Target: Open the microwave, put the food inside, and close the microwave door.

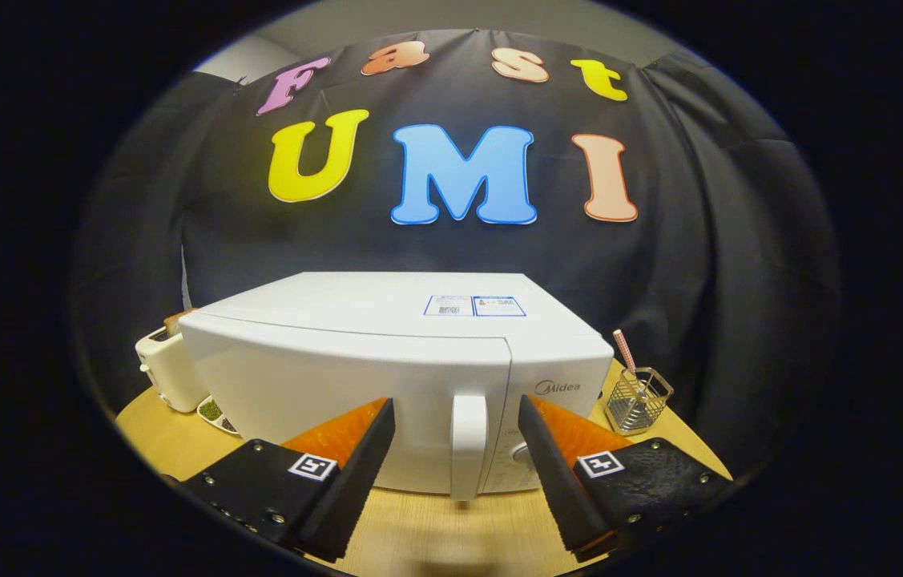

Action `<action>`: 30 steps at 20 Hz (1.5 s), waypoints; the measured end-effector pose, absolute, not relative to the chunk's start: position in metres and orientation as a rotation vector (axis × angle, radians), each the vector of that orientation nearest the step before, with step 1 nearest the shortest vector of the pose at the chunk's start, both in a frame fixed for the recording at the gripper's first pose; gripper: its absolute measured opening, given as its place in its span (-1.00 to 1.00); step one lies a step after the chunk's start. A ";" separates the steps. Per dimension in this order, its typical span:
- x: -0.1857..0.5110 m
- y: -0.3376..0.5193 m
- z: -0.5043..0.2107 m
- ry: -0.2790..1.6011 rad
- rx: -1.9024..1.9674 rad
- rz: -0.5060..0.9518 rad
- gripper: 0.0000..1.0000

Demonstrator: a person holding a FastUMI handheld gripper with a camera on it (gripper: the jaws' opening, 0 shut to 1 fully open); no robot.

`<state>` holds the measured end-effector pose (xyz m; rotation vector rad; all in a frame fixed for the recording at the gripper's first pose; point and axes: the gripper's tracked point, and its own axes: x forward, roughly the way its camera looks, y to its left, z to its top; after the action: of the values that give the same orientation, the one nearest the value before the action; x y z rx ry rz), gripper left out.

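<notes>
A white microwave [387, 353] stands on the wooden table [451, 529] with its door closed. Its upright white door handle [468, 445] lies just ahead of my fingers, in line with the gap between them. My gripper [457, 417] is open, one finger to each side of the handle, neither touching it. The control panel with a knob [523, 455] sits right of the handle, partly behind my right finger. A small dish of food [215, 414] peeks out at the microwave's left front corner.
A white toaster [167, 369] with bread in it stands left of the microwave. A wire mesh holder [638, 399] with a striped straw stands to its right. Black cloth closes off the back.
</notes>
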<state>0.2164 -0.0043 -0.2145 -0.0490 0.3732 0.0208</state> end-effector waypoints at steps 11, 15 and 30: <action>0.221 -0.014 -0.258 0.530 0.009 -0.015 -0.40; 0.223 -0.012 -0.259 0.528 0.000 -0.028 -0.75; 0.212 -0.012 -0.249 0.570 -0.052 -0.027 -0.75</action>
<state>0.2116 -0.0121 -0.2495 -0.0522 0.5704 -0.0270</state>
